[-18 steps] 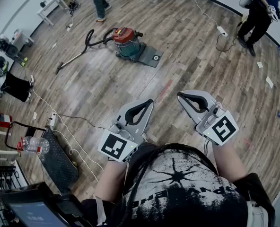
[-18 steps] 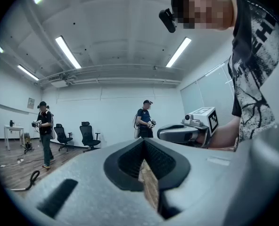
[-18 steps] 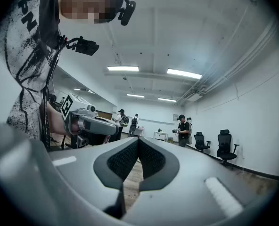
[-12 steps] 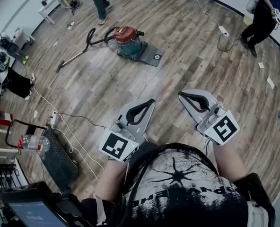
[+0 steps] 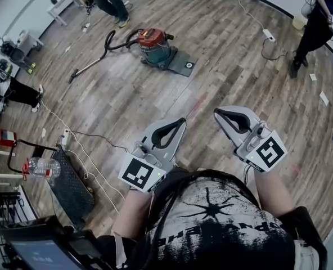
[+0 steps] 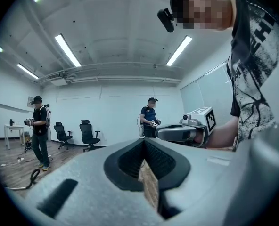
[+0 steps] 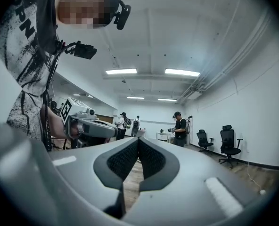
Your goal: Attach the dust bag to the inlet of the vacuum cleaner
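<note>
The task looks unstarted: the left tongs [image 5: 179, 121] and right tongs [image 5: 217, 113] are pressed together, empty, near the person's body. The vacuum [image 5: 154, 45] stands far off on the floor [image 5: 127, 103], its lid on and its contents hidden. A flat grey piece [image 5: 183, 66], probably the bag, lies at its right.

Wood-plank floor [image 5: 127, 103]. Red-lidded vacuum cleaner [image 5: 154, 46] stands on it, hose [image 5: 106, 43] and wand [image 5: 88, 67] lying to its left, flat dark dust bag [image 5: 184, 66] against its right side. White power strip [image 5: 266, 35] farther right.
</note>
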### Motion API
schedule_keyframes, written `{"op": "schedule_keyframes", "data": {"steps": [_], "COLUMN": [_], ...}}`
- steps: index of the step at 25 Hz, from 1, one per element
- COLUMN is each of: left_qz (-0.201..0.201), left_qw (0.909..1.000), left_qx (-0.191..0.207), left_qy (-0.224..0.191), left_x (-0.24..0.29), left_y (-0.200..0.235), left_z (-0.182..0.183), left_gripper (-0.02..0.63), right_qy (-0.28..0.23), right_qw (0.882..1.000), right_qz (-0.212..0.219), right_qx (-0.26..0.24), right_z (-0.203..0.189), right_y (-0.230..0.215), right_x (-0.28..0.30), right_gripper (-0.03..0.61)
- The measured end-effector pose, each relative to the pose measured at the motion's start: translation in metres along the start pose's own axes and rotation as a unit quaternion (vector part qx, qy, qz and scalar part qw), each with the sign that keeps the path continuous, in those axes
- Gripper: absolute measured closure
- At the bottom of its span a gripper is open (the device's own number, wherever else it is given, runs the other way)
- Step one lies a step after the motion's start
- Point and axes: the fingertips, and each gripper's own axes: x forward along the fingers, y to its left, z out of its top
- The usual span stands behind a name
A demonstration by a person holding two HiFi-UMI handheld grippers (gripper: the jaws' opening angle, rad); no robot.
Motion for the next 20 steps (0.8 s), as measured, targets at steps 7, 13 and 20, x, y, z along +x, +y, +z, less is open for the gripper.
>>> {"op": "schedule_keyframes", "data": {"steps": [7,13,20], "left_qz": [0.006,0.017,0.027], "left_qw": [0.9999,0.9998,0.9993], "left_qx": [-0.002,-0.004,-0.008], "left_qy": [-0.009,-0.004,-0.024], "left_x": [-0.004,-0.015,-0.019], "left_y": [0.003,0.015,0.047], "left_z": [0.004,0.0,0.001], "left_gripper": [0.607,0.609,0.609], "right_qy": [-0.005,0.006,-0.009], "right_qw": [1.0,1.0,1.0], "right_qz": [0.016,0.018,0.024], "right_qx": [-0.009,-0.006,-0.01], "right_z": [0.0,-0.008,-0.007], "right_y": [0.008,0.01,0.001], "right_x": [0.007,0.02,0.056], "right_gripper": [0.572,0.571,0.571]}}
